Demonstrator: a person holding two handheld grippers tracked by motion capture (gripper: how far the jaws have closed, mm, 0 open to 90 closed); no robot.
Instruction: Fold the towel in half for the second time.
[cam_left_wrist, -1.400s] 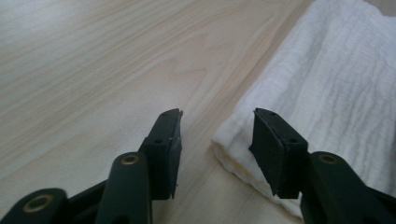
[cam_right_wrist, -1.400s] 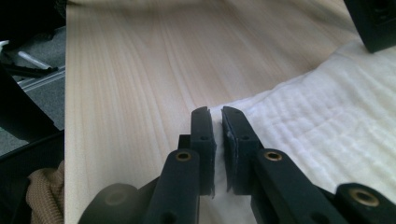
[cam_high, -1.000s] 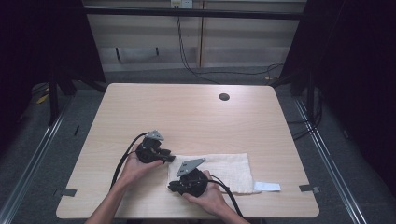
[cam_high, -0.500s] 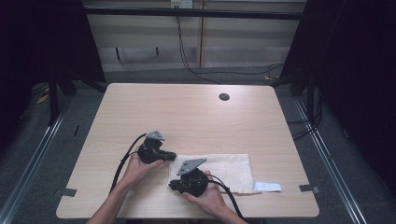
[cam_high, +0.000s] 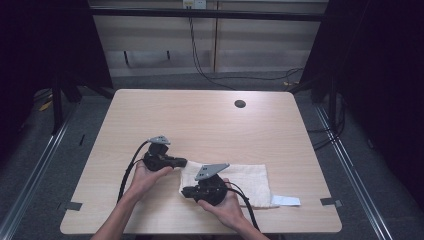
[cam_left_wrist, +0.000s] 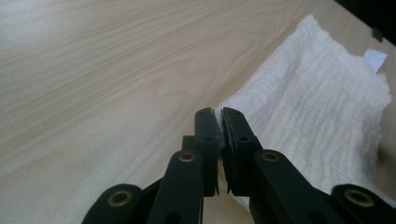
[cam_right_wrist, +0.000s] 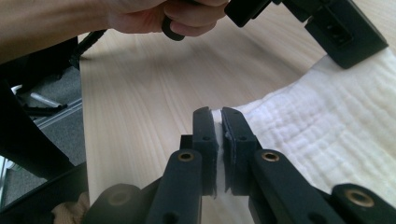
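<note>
— Where does the white towel lie?

— Flat on the light wooden table, near the table's front edge, spread sideways. A small white tag sticks out at the towel's far-right corner, flat on the wood.

— And the left gripper?

— It sits at the towel's left end, at the upper corner there. In the left gripper view, its jaws are pressed together with a thin edge of the towel pinched between them; the left gripper has that corner raised slightly off the wood.

— The right gripper?

— Also at the towel's left end, at the corner closer to the person, with the right hand behind it. In the right gripper view, the right gripper is clamped on a fold of the towel, white cloth visible in the narrow slit between the jaws.

— Anything else beyond the towel?

— The left hand with the other gripper, just past the towel's edge. A dark round hole lies well beyond the towel.
</note>
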